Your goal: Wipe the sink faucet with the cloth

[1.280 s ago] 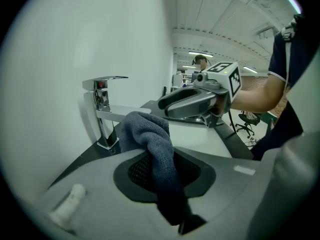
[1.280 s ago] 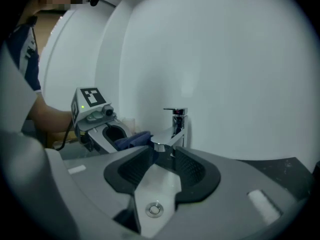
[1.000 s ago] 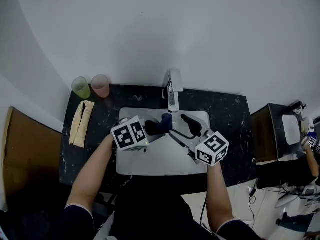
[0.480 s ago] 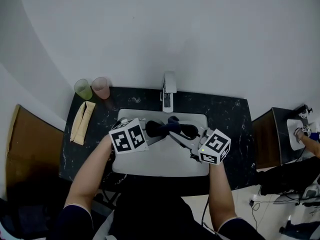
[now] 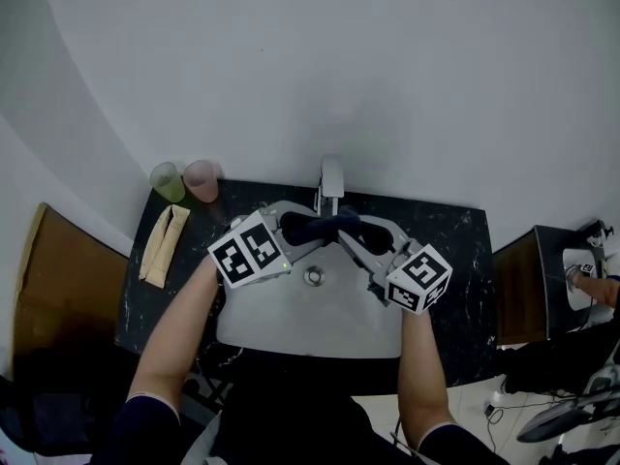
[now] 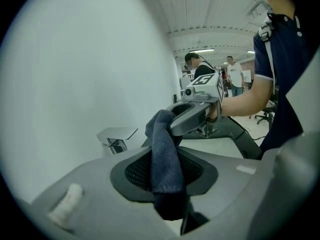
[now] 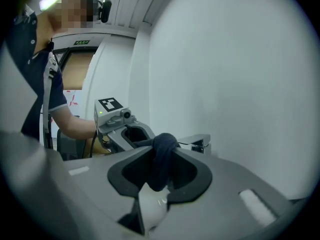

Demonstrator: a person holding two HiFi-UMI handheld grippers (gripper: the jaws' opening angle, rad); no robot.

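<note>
A dark blue cloth (image 5: 321, 227) stretches between my two grippers just in front of the chrome faucet (image 5: 331, 176). My left gripper (image 5: 291, 228) holds its left end; its jaws have just been opening, with the cloth (image 6: 165, 154) still pinched between them. My right gripper (image 5: 355, 232) holds the other end; its jaws have just been closing on the cloth (image 7: 162, 156). In the left gripper view the right gripper's fingers (image 6: 192, 116) clamp the cloth's top, and the faucet (image 6: 117, 136) stands to the left. The right gripper view has the faucet (image 7: 197, 141) right behind the cloth.
The white sink basin (image 5: 291, 318) with its drain (image 5: 313, 277) lies below the grippers, set in a black speckled counter (image 5: 448, 260). A green cup (image 5: 168, 180), a pink cup (image 5: 201, 178) and a beige folded cloth (image 5: 162, 245) sit at the counter's left. The wall stands close behind the faucet.
Both grippers have risen out of the basin toward the faucet. The right gripper, open and apart from the cloth a second ago, has closed on its free end.
</note>
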